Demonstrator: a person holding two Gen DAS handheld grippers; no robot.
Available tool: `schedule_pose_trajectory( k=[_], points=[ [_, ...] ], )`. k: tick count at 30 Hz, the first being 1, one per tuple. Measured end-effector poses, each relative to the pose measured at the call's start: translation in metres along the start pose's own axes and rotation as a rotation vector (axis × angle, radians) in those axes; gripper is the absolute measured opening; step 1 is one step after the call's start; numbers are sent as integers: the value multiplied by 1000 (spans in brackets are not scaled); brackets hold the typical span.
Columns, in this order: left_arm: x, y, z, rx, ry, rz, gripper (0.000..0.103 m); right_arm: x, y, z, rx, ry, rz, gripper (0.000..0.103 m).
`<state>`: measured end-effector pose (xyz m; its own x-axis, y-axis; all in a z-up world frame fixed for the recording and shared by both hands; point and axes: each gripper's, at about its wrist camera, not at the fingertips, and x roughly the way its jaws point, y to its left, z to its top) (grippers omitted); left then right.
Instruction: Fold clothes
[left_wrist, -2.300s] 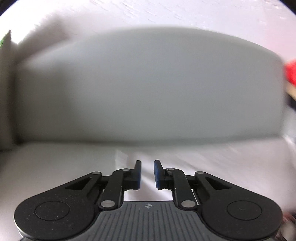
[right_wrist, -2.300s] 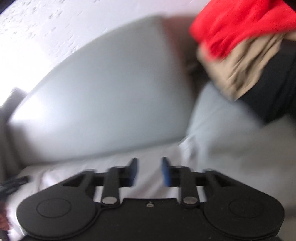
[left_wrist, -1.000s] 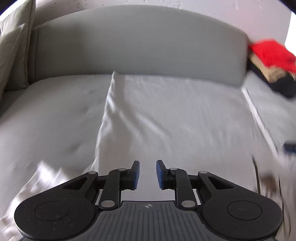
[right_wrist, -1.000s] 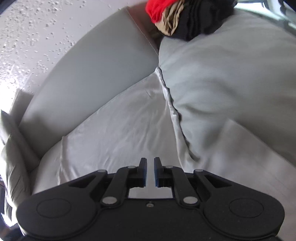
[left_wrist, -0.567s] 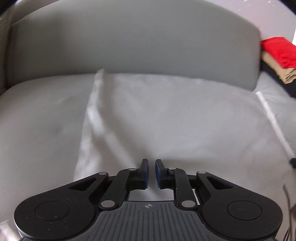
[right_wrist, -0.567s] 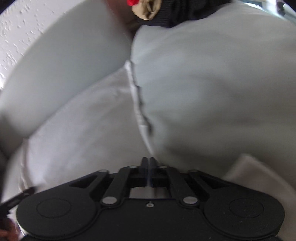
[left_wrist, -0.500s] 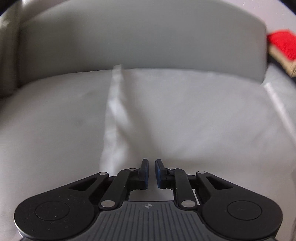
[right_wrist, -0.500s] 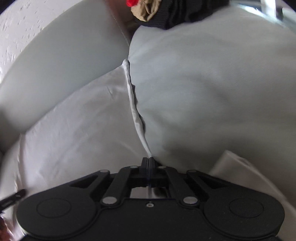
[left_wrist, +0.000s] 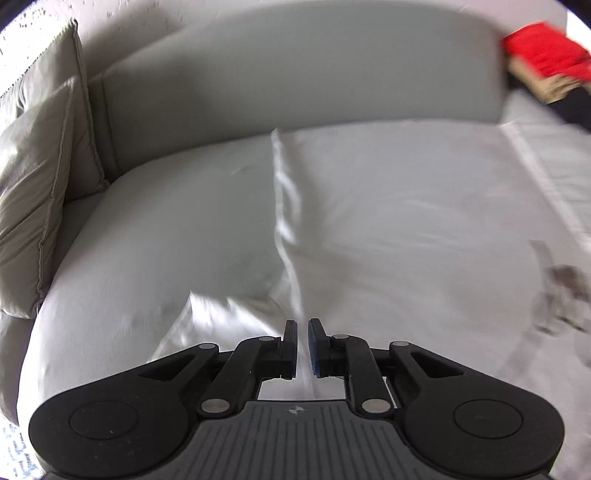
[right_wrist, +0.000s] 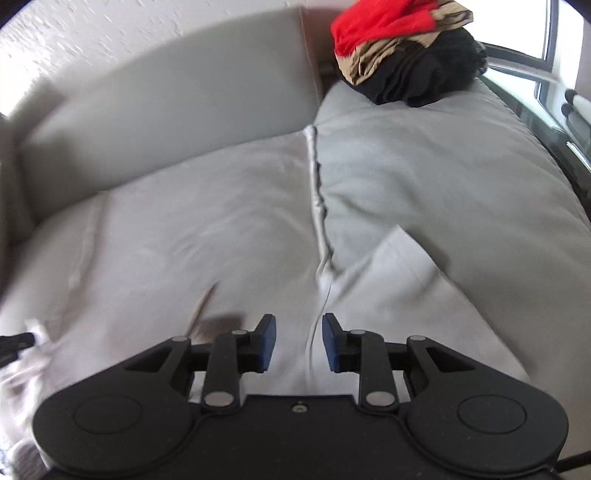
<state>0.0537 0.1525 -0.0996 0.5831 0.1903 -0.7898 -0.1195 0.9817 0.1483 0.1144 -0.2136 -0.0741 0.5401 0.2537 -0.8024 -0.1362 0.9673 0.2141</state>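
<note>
A white garment (left_wrist: 406, 229) lies spread over the grey sofa seat (left_wrist: 166, 240). Its left edge forms a raised crease that runs down to my left gripper (left_wrist: 302, 343). That gripper's jaws stand a narrow slit apart with white cloth pinched in it. In the right wrist view the same garment (right_wrist: 207, 229) covers the seat, and its right edge (right_wrist: 319, 206) follows the gap between two cushions. My right gripper (right_wrist: 298, 341) hovers over that edge with its jaws opening. The cloth lies below and its pads (right_wrist: 269, 343) do not press it. A small dark patch (right_wrist: 218, 325) shows on the cloth.
A pile of red, tan and black clothes (right_wrist: 399, 48) sits on the far right cushion, also visible as the pile (left_wrist: 546, 62) in the left view. The sofa backrest (left_wrist: 295, 74) rises behind. A loose cushion (left_wrist: 37, 166) leans at the left. A window (right_wrist: 554, 40) is at the right.
The right jaws, clamped on the garment's edge half a second ago, have parted and let it drop. Both grippers have pulled back and up. The left jaws keep their narrow slit.
</note>
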Motion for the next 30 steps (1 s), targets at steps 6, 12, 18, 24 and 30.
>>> schedule_pose_trajectory(
  k=[6,12,18,24,30],
  points=[
    [-63,-27,-36,12,-8,-51,26,-71,-15,-36,39,-17,134,34],
    [-62,-61,-74,-14,93,-72,30,-57,0,-70,52,45,164,36],
    [-45,-91,-76,41,114,-73,32,-31,29,-90,-56,101,164,20],
    [-25,-102,-77,16,99,-73,32,-3,37,-92,-56,89,164,20],
    [-42,-111,-101,46,93,-85,32,-4,47,-115,-138,180,152,20]
  ],
)
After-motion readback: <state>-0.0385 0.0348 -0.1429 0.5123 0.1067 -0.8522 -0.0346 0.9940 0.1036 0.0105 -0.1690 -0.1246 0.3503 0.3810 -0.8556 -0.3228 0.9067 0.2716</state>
